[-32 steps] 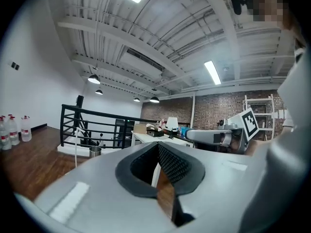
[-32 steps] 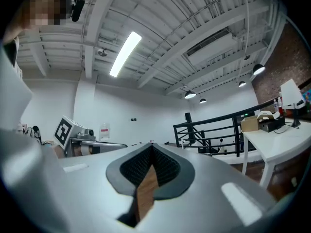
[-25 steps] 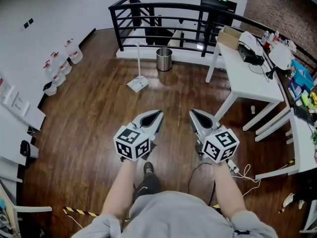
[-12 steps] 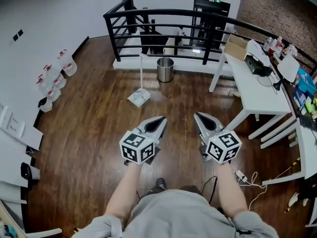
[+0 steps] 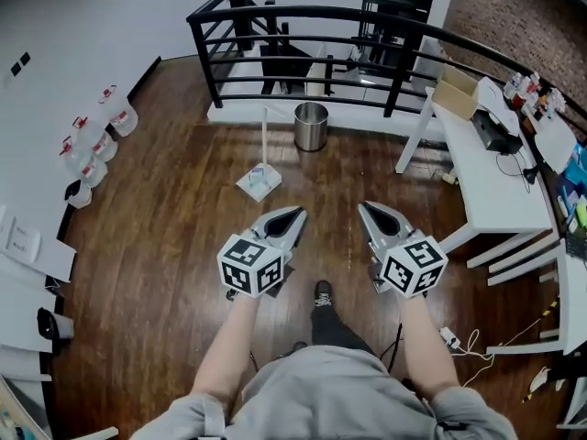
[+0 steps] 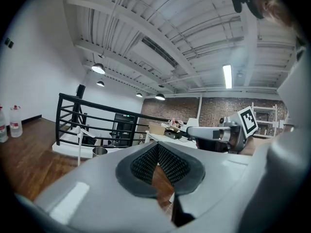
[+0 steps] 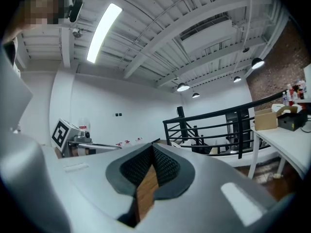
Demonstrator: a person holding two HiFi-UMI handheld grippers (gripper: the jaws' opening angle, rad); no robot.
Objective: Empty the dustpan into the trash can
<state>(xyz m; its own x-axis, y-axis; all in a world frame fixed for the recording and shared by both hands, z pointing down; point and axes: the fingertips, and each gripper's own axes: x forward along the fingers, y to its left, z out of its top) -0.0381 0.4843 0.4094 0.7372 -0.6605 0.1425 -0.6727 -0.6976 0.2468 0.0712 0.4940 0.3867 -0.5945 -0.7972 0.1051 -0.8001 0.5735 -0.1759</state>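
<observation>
Standing on the wooden floor (image 5: pixel 165 227) well ahead of both grippers, the dustpan (image 5: pixel 258 182) is a white pan with a long upright handle (image 5: pixel 265 136). The trash can (image 5: pixel 311 126), a metal cylinder, stands near it on the right, just before the black railing (image 5: pixel 303 39).

The left gripper (image 5: pixel 292 216) has its jaws pressed together on nothing. The right gripper (image 5: pixel 369 211) is likewise closed and empty. Both are held side by side and well apart from the dustpan.

Handling, as a judgement: the dustpan is probably light, stiff plastic. The slim handle is the obvious grasp point, taken around mid-height. The pan may swing or tip, so any contents could spill before reaching the trash can.

The head view alone shows the full layout and the white tabletop (image 5: pixel 486 177) at the right. The left gripper view shows the handle and trash can low and small, plus the closed pads. The right gripper view shows its own closed pads, but no dustpan is identifiable there.
</observation>
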